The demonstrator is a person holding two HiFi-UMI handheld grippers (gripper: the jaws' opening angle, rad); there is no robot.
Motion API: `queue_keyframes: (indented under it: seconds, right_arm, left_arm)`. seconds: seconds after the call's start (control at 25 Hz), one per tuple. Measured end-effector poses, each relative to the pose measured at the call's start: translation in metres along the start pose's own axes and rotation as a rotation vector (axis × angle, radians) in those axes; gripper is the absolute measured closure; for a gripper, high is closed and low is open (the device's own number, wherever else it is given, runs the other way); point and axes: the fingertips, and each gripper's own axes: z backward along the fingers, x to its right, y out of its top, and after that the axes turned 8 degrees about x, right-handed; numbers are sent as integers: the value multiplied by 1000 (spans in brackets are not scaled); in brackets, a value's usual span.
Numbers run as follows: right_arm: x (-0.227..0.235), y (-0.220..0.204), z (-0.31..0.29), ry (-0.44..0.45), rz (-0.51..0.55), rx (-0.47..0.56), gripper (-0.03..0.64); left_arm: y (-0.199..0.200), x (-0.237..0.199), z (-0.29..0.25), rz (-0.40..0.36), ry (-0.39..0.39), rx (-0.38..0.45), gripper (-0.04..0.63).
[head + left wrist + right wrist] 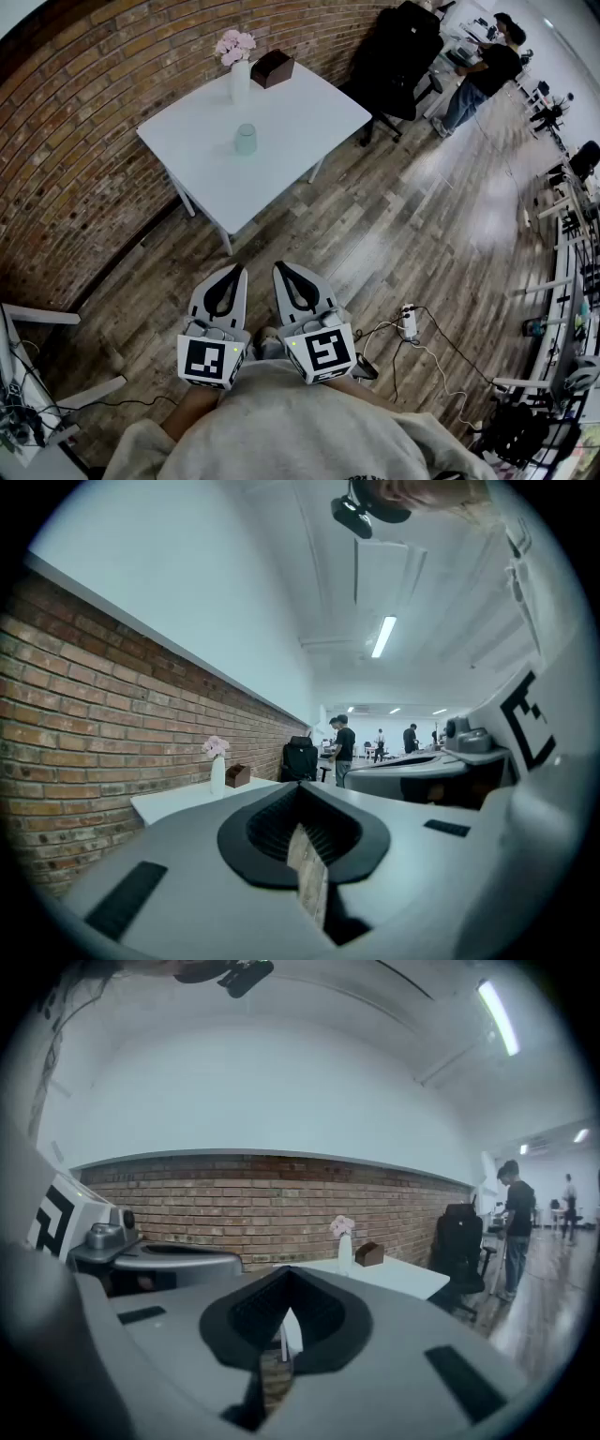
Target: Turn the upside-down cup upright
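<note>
Task's not begun imo: cup (246, 139) is sitting untouched approx at centre of table (309, 108), while left gripper (230, 277) & right gripper (289, 277), both w/ jaws pressed together on nothing, are hovering well short of table.

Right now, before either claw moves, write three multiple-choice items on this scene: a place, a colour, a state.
1. Where does the cup stand? A. On the floor. B. On the white table. C. Between the claws.
2. What colour are the flowers in the vase? A. Pink. B. Yellow. C. Blue.
3. How are the left claw and right claw? A. Both open. B. One shut on the cup. C. Both shut, empty.
Key: B, the cup sits on the tabletop; A, pink blooms top the white vase; C, each gripper view shows jaws together, nothing between.
</note>
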Motion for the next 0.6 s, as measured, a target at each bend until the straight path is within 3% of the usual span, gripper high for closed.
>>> queue_keyframes:
  seconds: [0.6]
  right_arm:
    - [-7,5,-5,-65,7,3,611]
  left_arm:
    - [2,-10,6,6,-58,-12,586]
